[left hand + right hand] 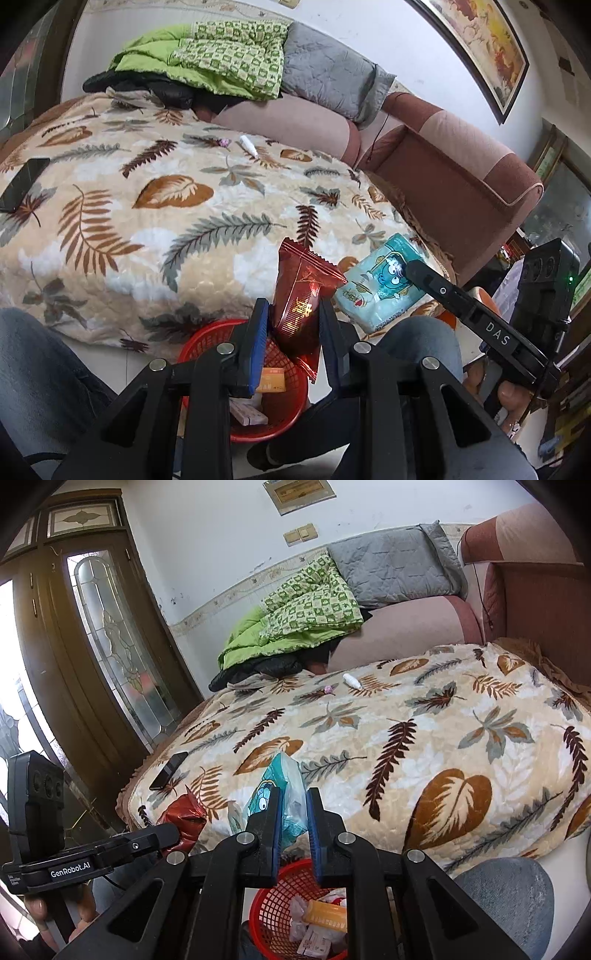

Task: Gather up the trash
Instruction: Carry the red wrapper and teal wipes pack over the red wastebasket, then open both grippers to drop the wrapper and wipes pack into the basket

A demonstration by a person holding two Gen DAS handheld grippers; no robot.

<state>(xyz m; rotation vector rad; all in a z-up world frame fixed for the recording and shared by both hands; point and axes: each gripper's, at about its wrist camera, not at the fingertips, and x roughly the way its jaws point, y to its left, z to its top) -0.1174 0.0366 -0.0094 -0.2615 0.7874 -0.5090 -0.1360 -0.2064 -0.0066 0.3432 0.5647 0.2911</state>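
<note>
My left gripper (pixel 293 314) is shut on a red foil snack wrapper (pixel 301 295) and holds it above a red plastic basket (pixel 207 338) on the floor. My right gripper (pixel 293 805) is shut on a light blue tissue pack (pixel 284 786), also above the basket's rim (pixel 258 915). The pack also shows in the left wrist view (pixel 376 284), and the wrapper in the right wrist view (pixel 183 818). Several wrappers and small boxes lie in the basket. A small white bottle (pixel 352 681) and a tiny pink scrap (pixel 328 689) lie far back on the bed.
The bed has a leaf-print blanket (pixel 166 206). A black phone (pixel 168 770) lies near its left edge. Green quilt (pixel 299 616), grey pillow and dark jacket are piled at the back. A pink sofa (pixel 461 173) is on the right, a wooden door (pixel 92 646) on the left. My knees flank the basket.
</note>
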